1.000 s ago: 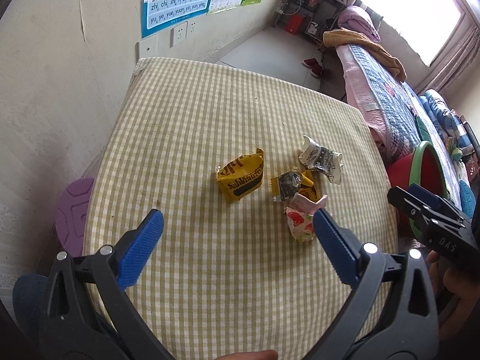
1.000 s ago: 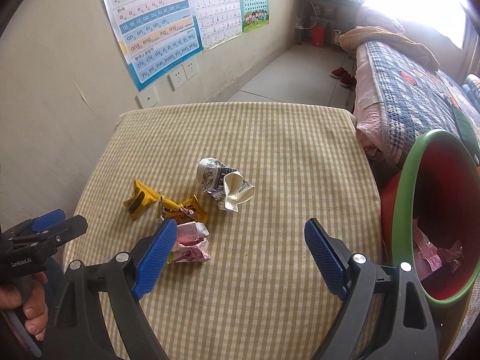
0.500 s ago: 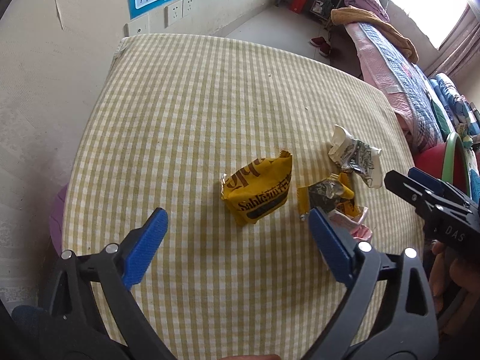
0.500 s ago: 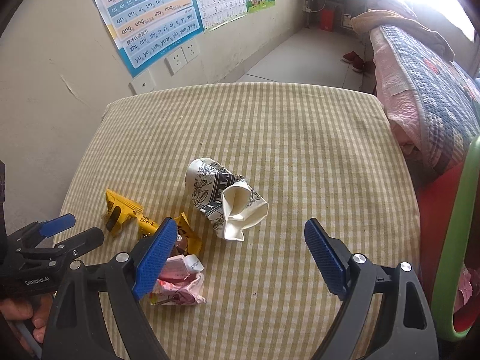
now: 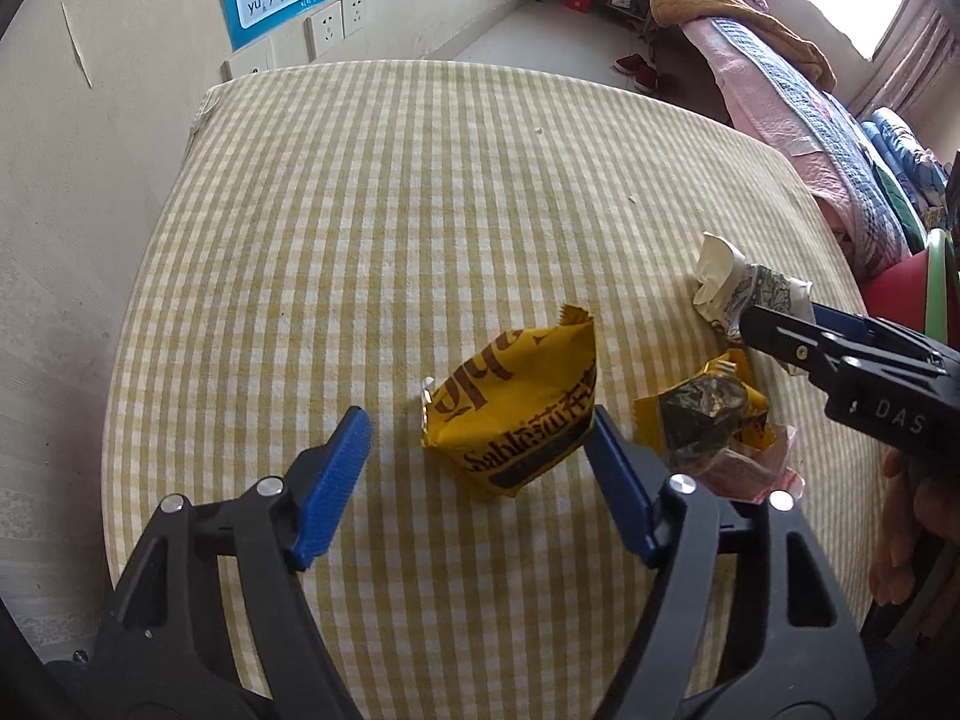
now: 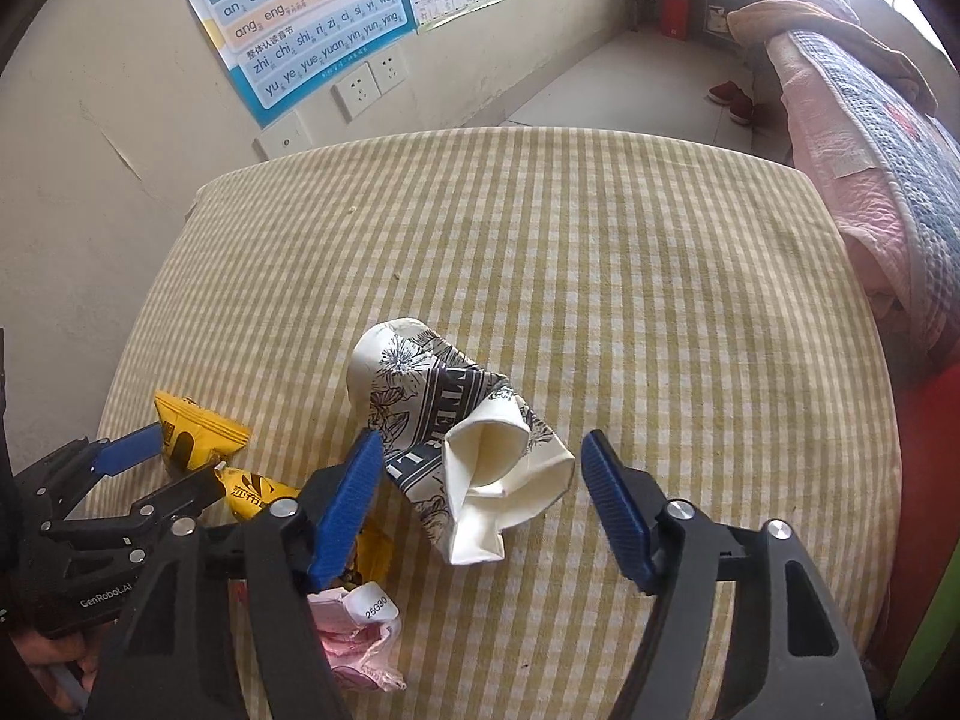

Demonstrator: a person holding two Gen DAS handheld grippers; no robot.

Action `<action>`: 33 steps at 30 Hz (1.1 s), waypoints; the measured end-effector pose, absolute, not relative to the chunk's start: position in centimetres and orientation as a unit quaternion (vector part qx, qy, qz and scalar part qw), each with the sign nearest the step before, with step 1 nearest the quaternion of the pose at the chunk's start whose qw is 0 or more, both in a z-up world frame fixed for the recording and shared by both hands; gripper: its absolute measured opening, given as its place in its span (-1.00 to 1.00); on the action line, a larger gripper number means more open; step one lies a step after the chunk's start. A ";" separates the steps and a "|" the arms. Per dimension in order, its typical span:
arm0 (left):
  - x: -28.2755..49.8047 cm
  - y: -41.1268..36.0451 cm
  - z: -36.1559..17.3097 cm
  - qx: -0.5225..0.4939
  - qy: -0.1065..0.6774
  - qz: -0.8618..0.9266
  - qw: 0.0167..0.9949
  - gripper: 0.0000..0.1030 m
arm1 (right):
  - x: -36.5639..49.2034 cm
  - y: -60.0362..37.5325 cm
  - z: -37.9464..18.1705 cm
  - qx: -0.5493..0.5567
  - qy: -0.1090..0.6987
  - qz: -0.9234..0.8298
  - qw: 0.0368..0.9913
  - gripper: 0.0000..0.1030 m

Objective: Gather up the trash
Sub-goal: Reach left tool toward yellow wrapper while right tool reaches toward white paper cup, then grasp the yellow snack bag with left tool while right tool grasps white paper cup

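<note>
A yellow snack packet [image 5: 516, 408] lies on the checked tablecloth [image 5: 420, 210]; it also shows in the right wrist view [image 6: 198, 435]. My left gripper [image 5: 480, 456] is open with its blue fingers either side of the packet, close over it. A crushed white and black paper cup [image 6: 462, 444] lies on its side; it also shows in the left wrist view [image 5: 744, 294]. My right gripper [image 6: 480, 480] is open, its fingers flanking the cup. A smaller yellow wrapper [image 5: 702, 414] and a pink wrapper [image 6: 354, 630] lie between the two.
A red bin with a green rim [image 5: 918, 294] stands past the table's right edge. A bed [image 6: 870, 120] with quilts runs along the right. A wall with posters and sockets [image 6: 360, 84] is behind the table.
Both grippers have moved forward and down. The left now straddles the yellow packet and the right now straddles the crushed cup. Both stay open.
</note>
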State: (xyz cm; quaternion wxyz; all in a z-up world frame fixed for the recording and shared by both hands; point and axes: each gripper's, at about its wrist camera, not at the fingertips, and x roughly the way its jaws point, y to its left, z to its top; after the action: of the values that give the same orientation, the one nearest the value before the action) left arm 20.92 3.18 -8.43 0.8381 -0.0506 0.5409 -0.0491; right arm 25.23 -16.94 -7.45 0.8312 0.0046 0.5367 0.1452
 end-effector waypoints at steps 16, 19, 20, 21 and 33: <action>20.0 3.2 -7.0 -0.046 0.529 -0.055 0.846 -0.31 | 24.1 -17.2 -6.1 -0.004 0.529 0.146 0.836 -0.36; 19.5 3.0 -6.2 -0.045 0.524 -0.058 0.848 -0.31 | 23.6 -17.6 -5.3 -0.002 0.523 0.146 0.840 -0.39; 19.2 2.9 -5.9 -0.043 0.522 -0.059 0.850 -0.31 | 23.3 -17.7 -4.9 -0.002 0.520 0.146 0.841 -0.40; 18.9 2.8 -5.6 -0.042 0.521 -0.060 0.851 -0.31 | 23.0 -17.9 -4.5 -0.002 0.518 0.146 0.843 -0.40; 13.0 2.7 -2.7 -0.066 0.507 -0.058 0.857 -0.31 | 17.6 -19.8 -0.8 0.009 0.491 0.128 0.862 -0.41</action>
State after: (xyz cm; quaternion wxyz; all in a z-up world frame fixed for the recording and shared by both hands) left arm 13.03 2.68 -2.73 0.8572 -0.0661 0.5074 -0.0584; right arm 17.61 -19.76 -0.80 0.8616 0.0086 0.4909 0.1284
